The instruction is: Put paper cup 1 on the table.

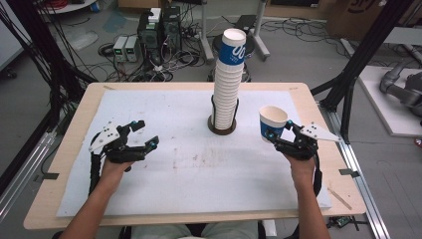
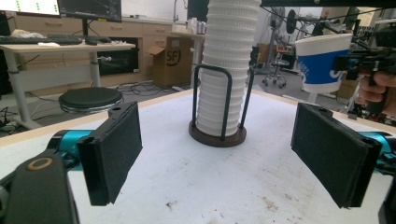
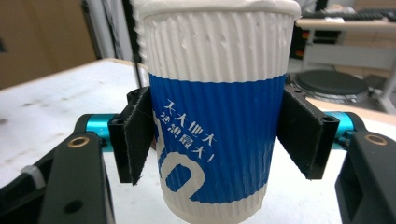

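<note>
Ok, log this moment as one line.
right tongs: gripping paper cup upright | left tongs: open, empty | cup stack: in holder, table centre

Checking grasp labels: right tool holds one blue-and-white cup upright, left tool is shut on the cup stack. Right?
Not quite. The left tool is open and empty, short of the cup stack, as the left gripper view shows. The right tool does hold the cup upright.

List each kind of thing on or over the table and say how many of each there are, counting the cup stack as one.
Grippers: 2, left gripper and right gripper
Stack of paper cups: 1
Cup holder stand: 1
Single paper cup, held: 1
Total: 5
</note>
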